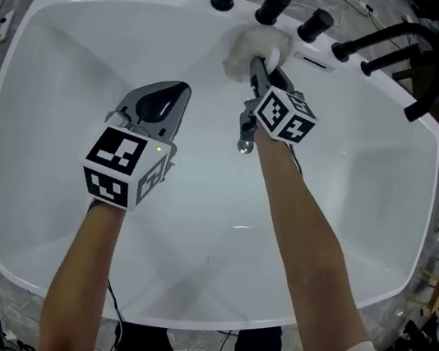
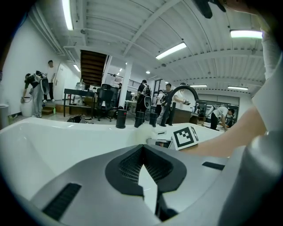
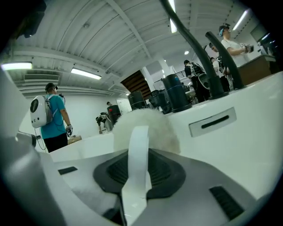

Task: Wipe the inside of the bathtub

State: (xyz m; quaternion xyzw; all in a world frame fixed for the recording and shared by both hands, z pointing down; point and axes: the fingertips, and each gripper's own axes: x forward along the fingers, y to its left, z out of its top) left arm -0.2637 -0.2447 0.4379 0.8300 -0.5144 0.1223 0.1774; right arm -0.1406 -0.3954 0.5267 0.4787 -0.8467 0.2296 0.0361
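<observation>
Slippage looks likeliest: right tongs (image 1: 262,61) pinch only the thin strap of the white fluffy wiping pad (image 1: 242,51), held at the far wall of the glossy white bathtub (image 1: 366,195); hard rubbing could tug it free. Left tongs (image 1: 184,90) hover closed, empty.

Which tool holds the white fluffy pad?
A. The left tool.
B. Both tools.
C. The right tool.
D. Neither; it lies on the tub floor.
C: the right tool is shut on the white strap of the fluffy pad at the far wall of the bathtub; the left tool is shut and empty.
</observation>
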